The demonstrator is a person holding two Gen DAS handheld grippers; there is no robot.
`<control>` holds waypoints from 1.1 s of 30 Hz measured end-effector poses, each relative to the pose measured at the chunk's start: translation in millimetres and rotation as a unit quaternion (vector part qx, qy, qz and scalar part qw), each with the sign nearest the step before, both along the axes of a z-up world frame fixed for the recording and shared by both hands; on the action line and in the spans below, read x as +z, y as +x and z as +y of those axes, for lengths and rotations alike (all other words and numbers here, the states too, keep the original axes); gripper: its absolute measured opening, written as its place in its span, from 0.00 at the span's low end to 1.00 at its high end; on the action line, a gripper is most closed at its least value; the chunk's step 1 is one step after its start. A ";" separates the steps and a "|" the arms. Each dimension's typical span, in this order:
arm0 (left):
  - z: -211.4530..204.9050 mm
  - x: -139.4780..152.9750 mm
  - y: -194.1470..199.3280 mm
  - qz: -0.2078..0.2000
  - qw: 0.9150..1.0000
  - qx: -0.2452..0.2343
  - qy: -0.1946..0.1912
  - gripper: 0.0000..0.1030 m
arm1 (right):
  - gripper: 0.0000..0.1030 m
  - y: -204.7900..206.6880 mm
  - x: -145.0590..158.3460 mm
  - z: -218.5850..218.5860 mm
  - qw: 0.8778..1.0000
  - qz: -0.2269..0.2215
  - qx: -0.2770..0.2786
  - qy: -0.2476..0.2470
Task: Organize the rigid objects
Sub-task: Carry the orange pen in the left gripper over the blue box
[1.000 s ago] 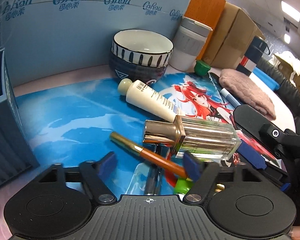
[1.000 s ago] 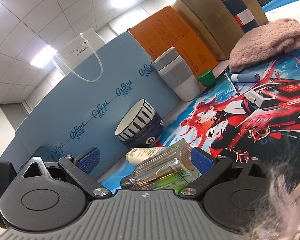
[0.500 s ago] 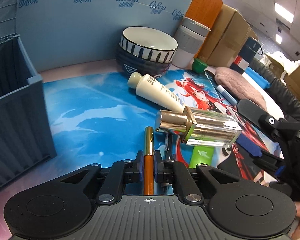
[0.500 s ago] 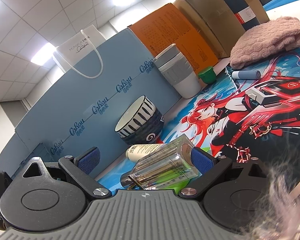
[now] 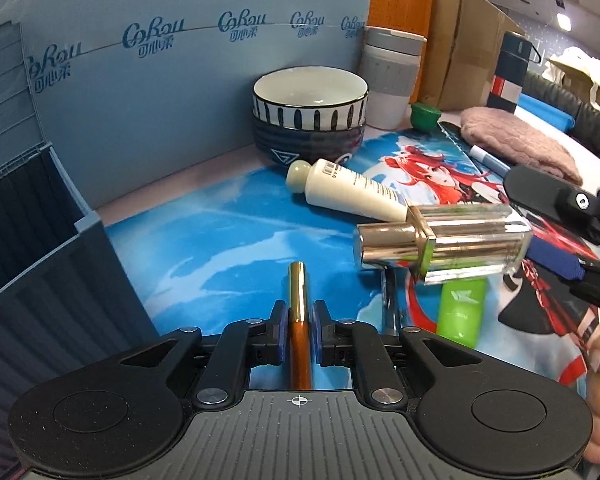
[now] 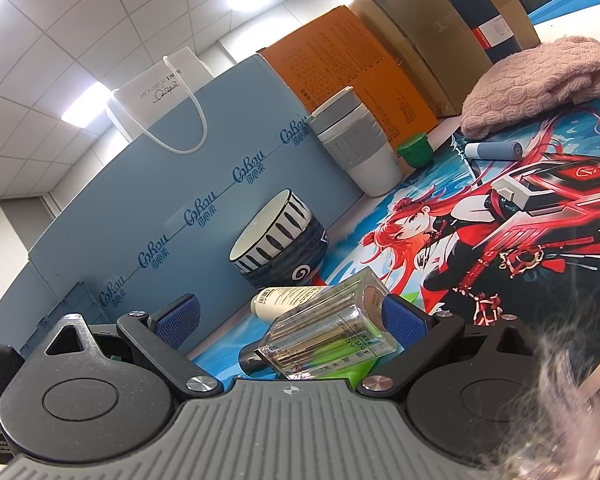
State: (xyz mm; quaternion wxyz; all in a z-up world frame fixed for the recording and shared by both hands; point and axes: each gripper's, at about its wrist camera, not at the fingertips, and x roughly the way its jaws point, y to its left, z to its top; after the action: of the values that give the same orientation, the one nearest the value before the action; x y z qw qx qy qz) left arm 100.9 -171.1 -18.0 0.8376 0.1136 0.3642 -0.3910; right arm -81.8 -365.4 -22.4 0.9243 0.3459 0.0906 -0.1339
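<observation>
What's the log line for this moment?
left gripper: shut on pen | right gripper: open, bottle between | crate: left

left gripper (image 5: 299,334): clamped on orange pen (image 5: 299,320) (gold tip forward) | grey crate (image 5: 40,280): left

The left tool (image 5: 299,334) is squeezed tight on a thin pen (image 5: 298,312) and tips down toward the worktop. The right tool (image 6: 292,316) is open wide, with a glass bottle (image 6: 328,332) between its fingers, touching one blue pad.
</observation>
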 end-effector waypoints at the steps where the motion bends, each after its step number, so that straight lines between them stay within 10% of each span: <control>1: 0.0 -0.1 2.2 0.002 1.000 0.001 -0.003 0.13 | 0.95 -0.1 -0.1 0.0 1.000 0.000 0.000 0.000; 18: 67.3 36.5 -17.1 -0.017 0.992 -0.017 -0.121 0.09 | 0.95 2.0 5.2 6.7 1.000 0.014 -0.003 -0.026; 33: 155.1 92.6 -18.1 -0.079 0.953 0.021 -0.290 0.09 | 0.95 14.8 58.8 57.2 0.996 -0.025 0.041 -0.078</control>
State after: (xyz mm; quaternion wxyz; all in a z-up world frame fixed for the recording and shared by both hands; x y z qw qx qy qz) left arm 82.8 -16.0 74.6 0.8686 -0.1119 0.1704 -0.4516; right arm -67.0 -308.1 36.4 0.9550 0.2723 0.0707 -0.0937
